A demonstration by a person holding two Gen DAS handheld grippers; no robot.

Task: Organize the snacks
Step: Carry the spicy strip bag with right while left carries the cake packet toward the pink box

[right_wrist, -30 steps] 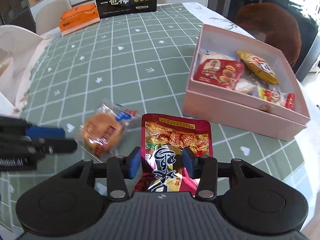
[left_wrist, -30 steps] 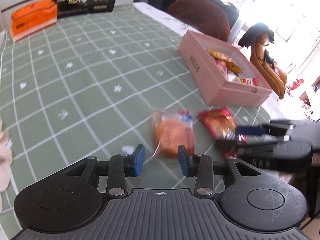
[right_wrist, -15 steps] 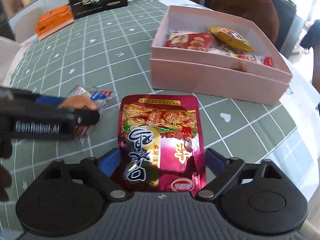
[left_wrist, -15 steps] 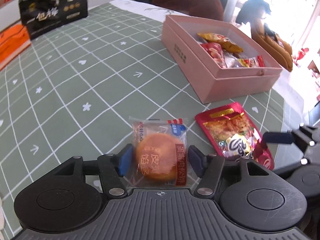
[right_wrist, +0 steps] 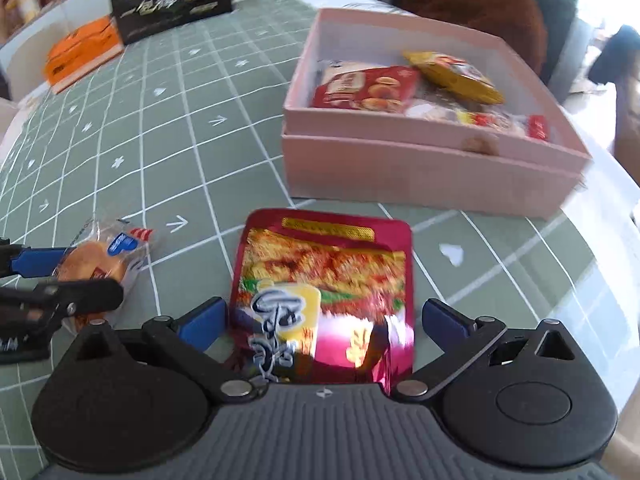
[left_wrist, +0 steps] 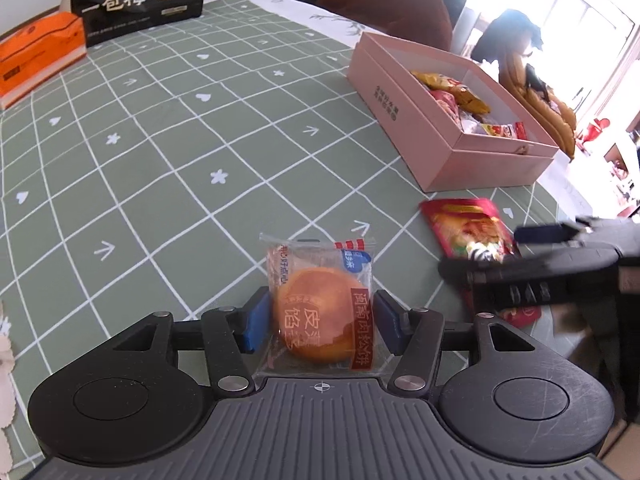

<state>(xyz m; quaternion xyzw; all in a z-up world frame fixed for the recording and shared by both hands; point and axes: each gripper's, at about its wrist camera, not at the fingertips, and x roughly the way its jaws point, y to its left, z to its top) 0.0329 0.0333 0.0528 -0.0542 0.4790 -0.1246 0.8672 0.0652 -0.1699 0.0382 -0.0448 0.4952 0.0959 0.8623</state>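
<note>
A wrapped round orange pastry (left_wrist: 322,312) lies on the green checked tablecloth between the blue pads of my left gripper (left_wrist: 320,322); the pads touch the wrapper's sides. It also shows in the right wrist view (right_wrist: 100,260). A red foil snack bag (right_wrist: 326,292) lies between the wide-open fingers of my right gripper (right_wrist: 322,322), with a gap on both sides; it also shows in the left wrist view (left_wrist: 476,236). A pink open box (right_wrist: 420,168) with several snack packs stands beyond.
A black gift bag (left_wrist: 138,0) and an orange tissue pack (left_wrist: 38,56) stand at the table's far end. A brown chair (left_wrist: 388,8) is behind the box. The table edge runs close on the right.
My left gripper's fingers have closed in onto the pastry wrapper. My right gripper has opened wide and slid forward around the red bag.
</note>
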